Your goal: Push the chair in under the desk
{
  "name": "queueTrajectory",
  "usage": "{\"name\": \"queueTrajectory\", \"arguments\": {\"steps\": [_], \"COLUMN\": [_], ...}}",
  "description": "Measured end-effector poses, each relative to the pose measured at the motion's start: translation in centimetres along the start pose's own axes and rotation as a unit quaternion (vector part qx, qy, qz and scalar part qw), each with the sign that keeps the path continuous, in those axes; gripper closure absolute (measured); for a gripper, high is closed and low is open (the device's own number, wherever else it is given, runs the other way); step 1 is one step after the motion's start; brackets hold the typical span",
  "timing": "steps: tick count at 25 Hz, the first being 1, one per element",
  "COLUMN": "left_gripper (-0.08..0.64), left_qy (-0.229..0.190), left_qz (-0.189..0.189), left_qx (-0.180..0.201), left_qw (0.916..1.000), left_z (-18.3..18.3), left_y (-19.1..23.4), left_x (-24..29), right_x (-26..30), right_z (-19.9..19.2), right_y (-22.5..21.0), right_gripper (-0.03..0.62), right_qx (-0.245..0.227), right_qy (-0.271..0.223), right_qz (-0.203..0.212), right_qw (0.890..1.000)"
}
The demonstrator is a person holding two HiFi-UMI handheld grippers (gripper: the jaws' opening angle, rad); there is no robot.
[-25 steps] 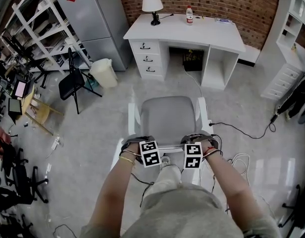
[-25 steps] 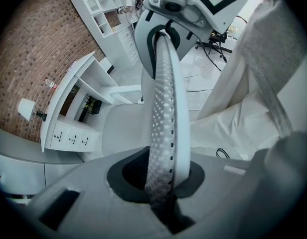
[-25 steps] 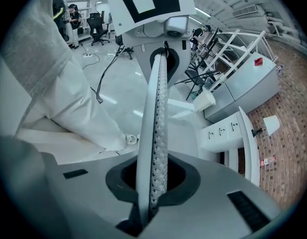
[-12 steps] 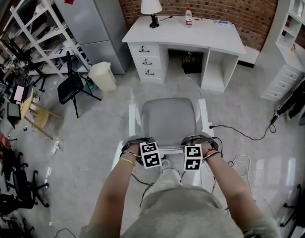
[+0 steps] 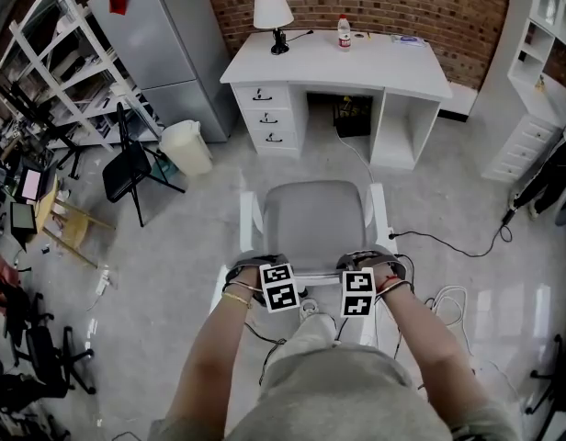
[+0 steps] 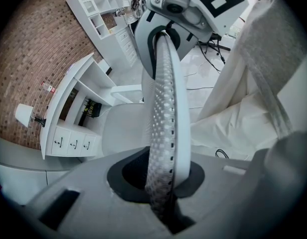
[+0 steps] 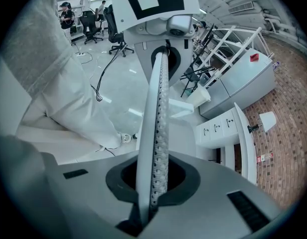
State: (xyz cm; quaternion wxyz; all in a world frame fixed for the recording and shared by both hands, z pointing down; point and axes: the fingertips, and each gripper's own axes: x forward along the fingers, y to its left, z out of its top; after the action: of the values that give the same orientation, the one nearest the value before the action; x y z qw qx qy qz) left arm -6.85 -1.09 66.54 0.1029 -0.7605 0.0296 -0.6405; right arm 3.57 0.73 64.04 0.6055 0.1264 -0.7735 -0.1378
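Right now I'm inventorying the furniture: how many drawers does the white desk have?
3, stacked in the pedestal at the head view's left of the desk: top drawer, middle drawer, bottom drawer. The other side shows only an open compartment.

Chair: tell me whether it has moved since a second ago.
Yes: the chair has edged toward the desk; the floor gap between them is slightly narrower.

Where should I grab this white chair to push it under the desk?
Grip the backrest by its thin top edge, from behind and above, near each end, where the left gripper and right gripper clamp it. That edge fits between jaws, and the seat faces the desk opening.
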Motion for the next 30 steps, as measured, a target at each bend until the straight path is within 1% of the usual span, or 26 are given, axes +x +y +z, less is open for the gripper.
{"name": "queueTrajectory", "arguments": {"steps": [14,19,30], "left_gripper": [0.515,0.515,0.515], "left_qy": [-0.001,-0.002,-0.003], "left_qz": [-0.006,0.000,-0.003], "left_qx": [0.012,0.013,0.023], "left_qw": [0.9999,0.9999,0.9997], "left_z": [0.1,0.2,-0.6], "left_y": [3.2,4.4,7.8], "left_x": [0.8,1.0,1.2], "right_x": [1.2,1.5,2.6], "right_z": [-0.7,-0.9,-0.7], "right_y": [-2.8,-4.0,-7.0], "right_gripper": [0.571,0.571,0.572], "right_qx": [0.010,0.011,0.020], "right_qy": [0.008,0.009,0.016], "right_qz": [-0.003,-0.004,-0.008], "right_qw": [1.000,1.000,1.000]}}
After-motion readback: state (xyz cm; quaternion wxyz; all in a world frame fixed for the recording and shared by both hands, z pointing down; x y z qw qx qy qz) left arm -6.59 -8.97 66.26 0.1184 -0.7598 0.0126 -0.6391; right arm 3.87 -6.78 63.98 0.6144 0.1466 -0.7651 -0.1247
